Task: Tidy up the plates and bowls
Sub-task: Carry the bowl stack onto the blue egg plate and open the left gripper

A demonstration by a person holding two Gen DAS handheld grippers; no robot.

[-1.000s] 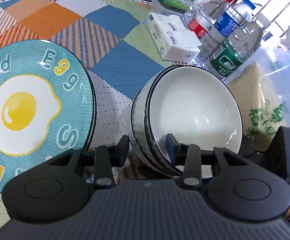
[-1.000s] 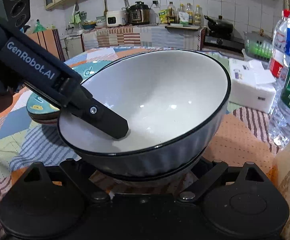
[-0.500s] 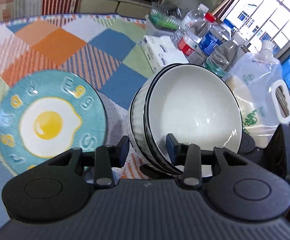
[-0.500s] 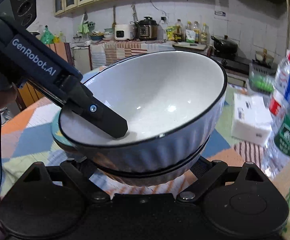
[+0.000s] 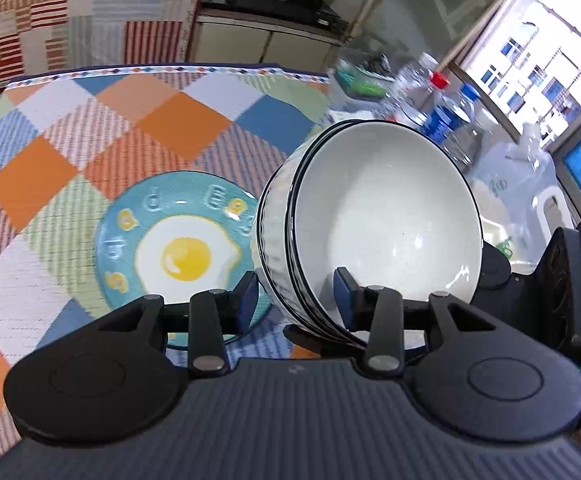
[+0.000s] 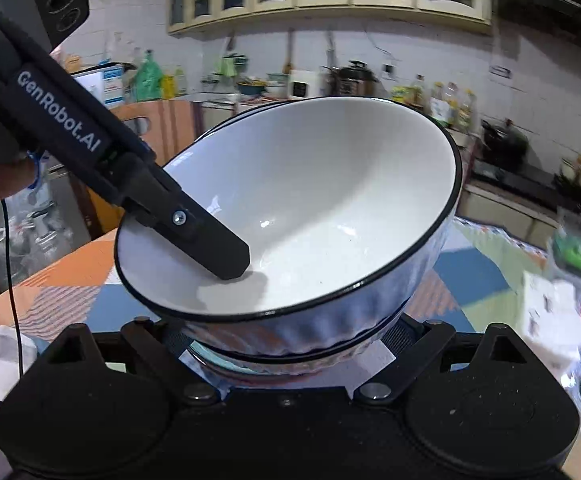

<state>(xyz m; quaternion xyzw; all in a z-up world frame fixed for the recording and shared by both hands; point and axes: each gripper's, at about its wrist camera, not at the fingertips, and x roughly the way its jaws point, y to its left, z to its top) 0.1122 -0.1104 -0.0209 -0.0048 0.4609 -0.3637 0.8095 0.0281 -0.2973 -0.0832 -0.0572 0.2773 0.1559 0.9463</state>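
gripping stacked bowls (image 5: 386,224) rim | left hand-held gripper (image 5: 296,300) clenched | above egg plate (image 5: 170,248)

The stacked bowls (image 5: 386,224) are hanging tilted above the surface (image 5: 130,128), just right of the plate (image 5: 174,248), which is lying flat on it. The bottles (image 5: 446,116) are standing behind the bowls, with the jug (image 5: 530,184) sitting to the bowls' right.

Glossy glazed bowls (image 5: 386,220), matt black plastic jaws, woven checked tablecloth (image 5: 102,128).
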